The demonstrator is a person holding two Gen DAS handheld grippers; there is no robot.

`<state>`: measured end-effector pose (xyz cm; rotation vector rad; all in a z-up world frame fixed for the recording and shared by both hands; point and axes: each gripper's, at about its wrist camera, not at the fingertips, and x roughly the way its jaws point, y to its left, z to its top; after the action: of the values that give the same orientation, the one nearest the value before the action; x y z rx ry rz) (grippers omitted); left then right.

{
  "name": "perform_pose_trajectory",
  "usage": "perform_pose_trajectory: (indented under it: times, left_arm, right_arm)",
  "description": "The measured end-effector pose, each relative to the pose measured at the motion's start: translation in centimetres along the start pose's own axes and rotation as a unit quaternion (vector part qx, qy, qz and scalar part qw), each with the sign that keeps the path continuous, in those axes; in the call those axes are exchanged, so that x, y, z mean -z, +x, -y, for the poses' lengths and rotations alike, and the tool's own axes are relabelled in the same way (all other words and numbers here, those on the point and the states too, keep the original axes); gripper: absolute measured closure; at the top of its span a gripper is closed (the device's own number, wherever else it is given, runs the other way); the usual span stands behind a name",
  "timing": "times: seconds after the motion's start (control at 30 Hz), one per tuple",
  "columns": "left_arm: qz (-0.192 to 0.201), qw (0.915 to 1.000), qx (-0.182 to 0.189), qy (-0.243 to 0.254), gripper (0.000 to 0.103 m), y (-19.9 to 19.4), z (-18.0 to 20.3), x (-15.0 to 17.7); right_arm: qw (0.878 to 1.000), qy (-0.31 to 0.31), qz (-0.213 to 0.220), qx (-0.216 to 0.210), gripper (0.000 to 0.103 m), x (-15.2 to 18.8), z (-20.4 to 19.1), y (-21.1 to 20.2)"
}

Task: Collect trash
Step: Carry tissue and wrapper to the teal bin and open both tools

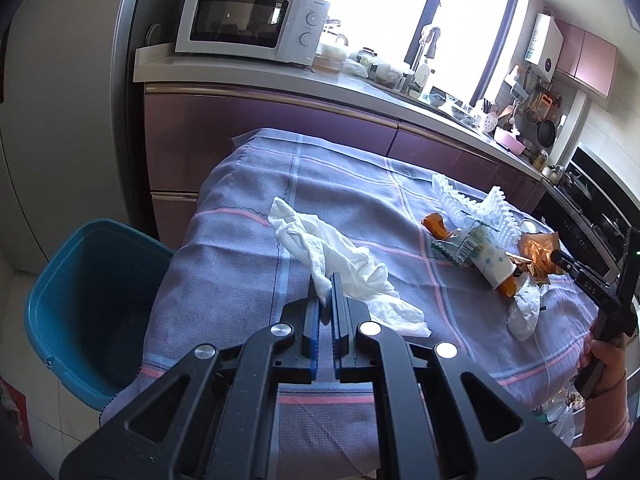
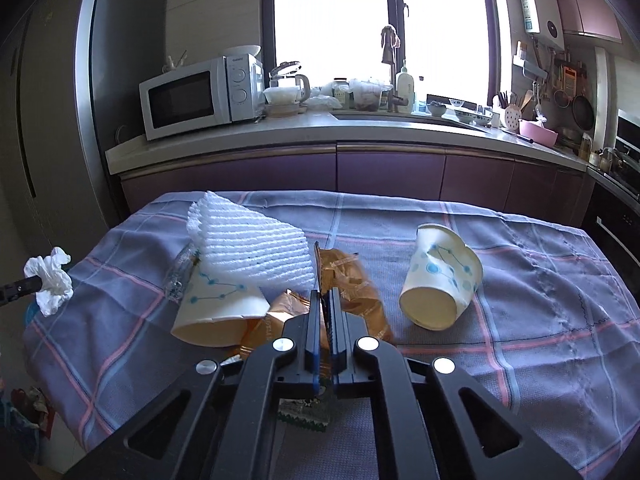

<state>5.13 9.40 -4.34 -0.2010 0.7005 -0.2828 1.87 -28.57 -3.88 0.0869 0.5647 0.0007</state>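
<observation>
Your left tool (image 1: 325, 294) is clamped on a crumpled white tissue (image 1: 340, 264), held above the checked tabletop (image 1: 240, 248) with the blue bin (image 1: 80, 280) just left of it. Your right tool (image 2: 325, 308) pinches a golden wrapper (image 2: 348, 280) in the trash pile; beyond lie a foam net (image 2: 248, 244) and a paper cup (image 2: 440, 280).
</observation>
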Motion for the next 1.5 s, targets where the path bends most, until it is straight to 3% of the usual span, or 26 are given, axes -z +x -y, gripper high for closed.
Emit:
perform_pose_trajectory:
  times: [0.13, 0.3, 0.53, 0.73, 1.07, 1.23, 1.47, 1.5]
  left_arm:
    - [0.009, 0.9999, -0.005, 0.0, 0.098, -0.7, -0.5, -0.2]
    - [0.025, 0.9995, -0.019, -0.003, 0.098, -2.5, -1.6, -0.3]
    - [0.052, 0.9969, -0.054, -0.024, 0.098, -5.5, -4.7, -0.3]
    - [0.063, 0.9928, -0.087, -0.053, 0.098, -7.4, -8.3, 0.1]
    - [0.047, 0.9811, -0.156, -0.105, 0.098, -7.9, -15.4, 1.8]
    - [0.03, 0.9767, -0.175, -0.121, 0.097, -6.8, -18.3, 2.4]
    - [-0.005, 0.9737, -0.174, -0.146, 0.097, -3.2, -21.2, 3.1]
    - [-0.012, 0.9729, -0.176, -0.15, 0.097, -2.6, -21.5, 3.2]
  right_arm:
    - [0.999, 0.003, 0.035, -0.024, 0.101, -1.5, -0.7, -2.5]
    - [0.994, -0.014, 0.07, -0.086, 0.101, -3.3, -3.7, -5.2]
    - [0.975, -0.069, 0.103, -0.187, 0.101, -5.1, -10.3, -7.0]
    - [0.953, -0.088, 0.065, -0.282, 0.101, -5.3, -16.4, -4.6]
    - [0.896, -0.119, -0.021, -0.428, 0.101, -4.5, -28.2, 1.5]
    - [0.876, -0.133, -0.054, -0.46, 0.101, -4.3, -33.4, 3.9]
    - [0.867, -0.159, -0.125, -0.455, 0.101, -3.0, -38.9, 7.9]
    - [0.871, -0.16, -0.137, -0.444, 0.101, -2.7, -39.6, 8.7]
